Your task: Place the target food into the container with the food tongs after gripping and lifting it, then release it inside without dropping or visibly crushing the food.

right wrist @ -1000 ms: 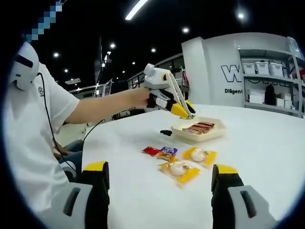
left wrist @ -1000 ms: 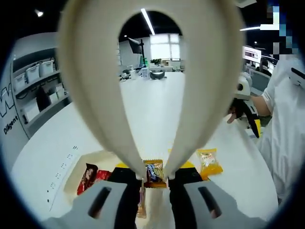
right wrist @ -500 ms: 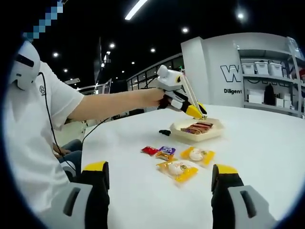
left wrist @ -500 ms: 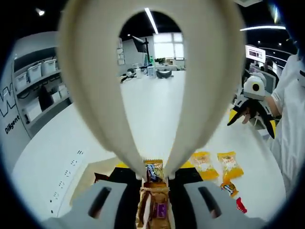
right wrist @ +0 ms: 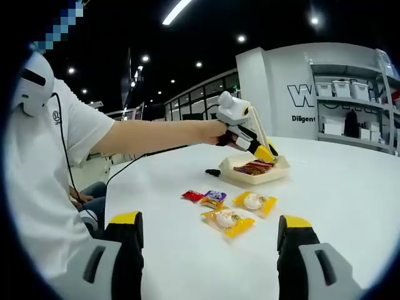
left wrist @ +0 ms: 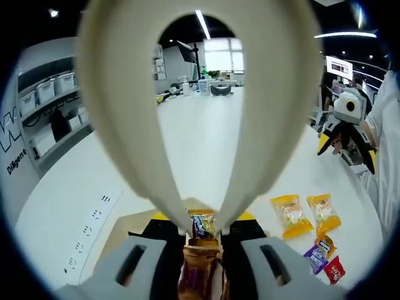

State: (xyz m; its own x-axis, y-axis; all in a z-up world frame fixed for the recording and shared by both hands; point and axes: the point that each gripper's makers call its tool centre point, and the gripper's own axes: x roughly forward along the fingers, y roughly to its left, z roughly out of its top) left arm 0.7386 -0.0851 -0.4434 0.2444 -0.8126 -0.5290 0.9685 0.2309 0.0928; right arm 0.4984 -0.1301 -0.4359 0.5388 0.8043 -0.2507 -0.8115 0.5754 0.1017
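The candy bar [left wrist: 202, 225] is pinched between the tips of the cream tongs [left wrist: 200, 112], which are squeezed by the left gripper [left wrist: 201, 240]. Its long axis runs up the left gripper view, upright between the tips, above the tray [left wrist: 119, 234]. A brown packet [left wrist: 198, 270] lies in the tray just below it. Two yellow packets [left wrist: 304, 214], a purple sweet [left wrist: 315, 253] and a red sweet [left wrist: 334, 270] lie on the white table [left wrist: 200, 137] beside the tray. The bar's blue label is too small to read. On the wall, "Diligent" [right wrist: 305, 118] is seen. The right gripper [right wrist: 212, 244] is spread wide, holding nothing, well apart from the tray.
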